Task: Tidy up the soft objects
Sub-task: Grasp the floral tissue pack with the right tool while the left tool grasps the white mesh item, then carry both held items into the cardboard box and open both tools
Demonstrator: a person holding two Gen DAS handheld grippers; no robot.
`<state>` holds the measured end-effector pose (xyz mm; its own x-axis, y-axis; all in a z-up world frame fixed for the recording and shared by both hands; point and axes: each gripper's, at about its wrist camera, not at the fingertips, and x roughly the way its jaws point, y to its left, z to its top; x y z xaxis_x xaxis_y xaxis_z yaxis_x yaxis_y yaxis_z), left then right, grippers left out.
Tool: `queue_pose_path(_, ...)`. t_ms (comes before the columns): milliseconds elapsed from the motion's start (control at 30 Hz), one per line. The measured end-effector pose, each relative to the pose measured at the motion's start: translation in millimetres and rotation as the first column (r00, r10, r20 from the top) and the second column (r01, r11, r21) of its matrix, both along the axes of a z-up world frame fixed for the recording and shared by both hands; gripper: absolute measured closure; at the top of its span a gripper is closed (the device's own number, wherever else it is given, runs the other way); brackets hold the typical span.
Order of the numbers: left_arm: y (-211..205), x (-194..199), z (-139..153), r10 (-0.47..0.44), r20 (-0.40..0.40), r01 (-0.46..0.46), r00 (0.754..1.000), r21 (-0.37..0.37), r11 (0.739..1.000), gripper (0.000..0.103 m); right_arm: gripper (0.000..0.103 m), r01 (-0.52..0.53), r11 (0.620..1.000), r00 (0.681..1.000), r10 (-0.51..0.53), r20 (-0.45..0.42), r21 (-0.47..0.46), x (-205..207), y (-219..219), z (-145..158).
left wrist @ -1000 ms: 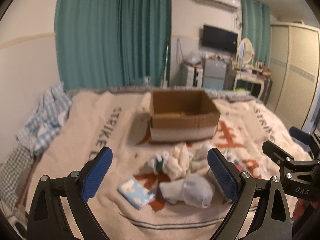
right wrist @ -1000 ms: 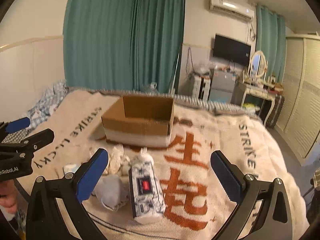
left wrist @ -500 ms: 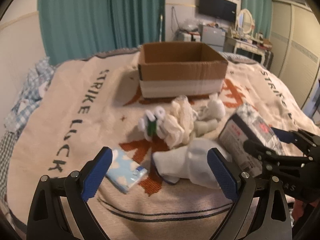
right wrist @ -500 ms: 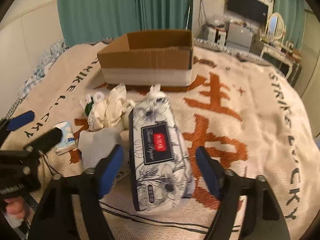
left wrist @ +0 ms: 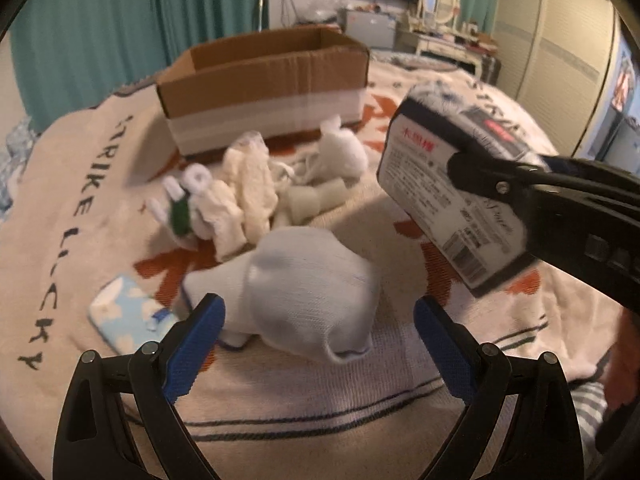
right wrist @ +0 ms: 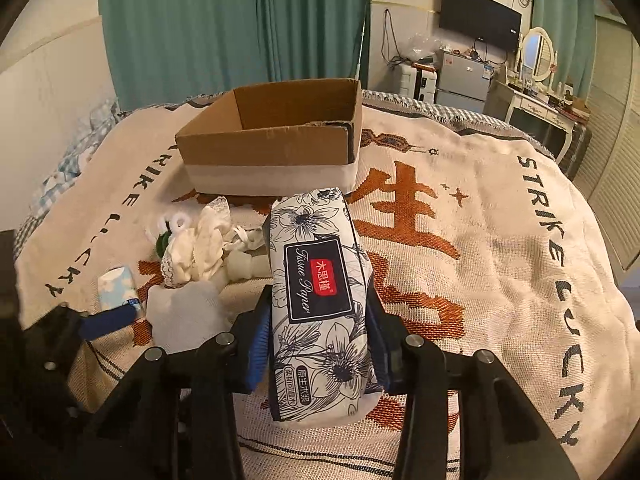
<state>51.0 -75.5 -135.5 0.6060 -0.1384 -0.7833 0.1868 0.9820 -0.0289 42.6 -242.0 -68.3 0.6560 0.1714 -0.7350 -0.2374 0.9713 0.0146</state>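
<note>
My right gripper (right wrist: 318, 340) is shut on a flower-printed tissue pack (right wrist: 320, 292) and holds it lifted above the blanket; the pack also shows at the right of the left wrist view (left wrist: 448, 200). My left gripper (left wrist: 320, 336) is open, its blue pads on either side of a pale grey sock (left wrist: 308, 292). The sock also shows in the right wrist view (right wrist: 184, 312). Behind lie cream lace cloths (left wrist: 244, 192), a white and green toy (left wrist: 180, 204) and a blue pocket tissue pack (left wrist: 128, 316). An open cardboard box (right wrist: 272, 140) stands further back.
Everything lies on a beige blanket (right wrist: 500, 240) with orange characters and "STRIKE LUCKY" lettering on a bed. Checked bedding (right wrist: 68, 164) is bunched at the left edge. Teal curtains, a fridge, a dresser and wardrobes stand beyond the bed.
My right gripper closed on the tissue pack and lifted it off the blanket. My left gripper moved down and forward, so the grey sock now sits between its open pads.
</note>
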Motion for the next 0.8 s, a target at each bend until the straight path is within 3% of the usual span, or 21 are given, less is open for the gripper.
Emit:
queue_pose_path(133, -4, 14, -13, 0.028, -0.036, -0.028, 0.999, 0.013, 1.0, 0.013, 0.061, 0.003, 1.0, 1.0, -0.003, -0.011, -0.011, 3, 0, -5)
queue_pose_path(233, -1, 17, -19, 0.041, -0.045, -0.039, 0.998, 0.053, 0.998, 0.023, 0.061, 0.008, 1.0, 1.0, -0.008, -0.019, -0.01, 5, -2, -8)
queue_pose_path(400, 1, 5, -13, 0.027, -0.038, -0.025, 0.999, 0.045, 0.999, 0.038, 0.061, 0.012, 1.0, 1.0, -0.012, -0.012, -0.014, 4, -2, -3)
queue_pose_path(567, 12, -7, 9, 0.025, -0.01, -0.025, 1.0, 0.004, 1.0, 0.042, 0.061, 0.007, 1.0, 1.0, -0.006, 0.021, -0.02, -7, -1, 13)
queue_pose_path(800, 22, -26, 58, 0.0, 0.09, 0.003, 0.996, -0.028, 1.0, 0.043, 0.061, 0.015, 1.0, 0.994, -0.015, 0.109, -0.002, -27, -5, 54)
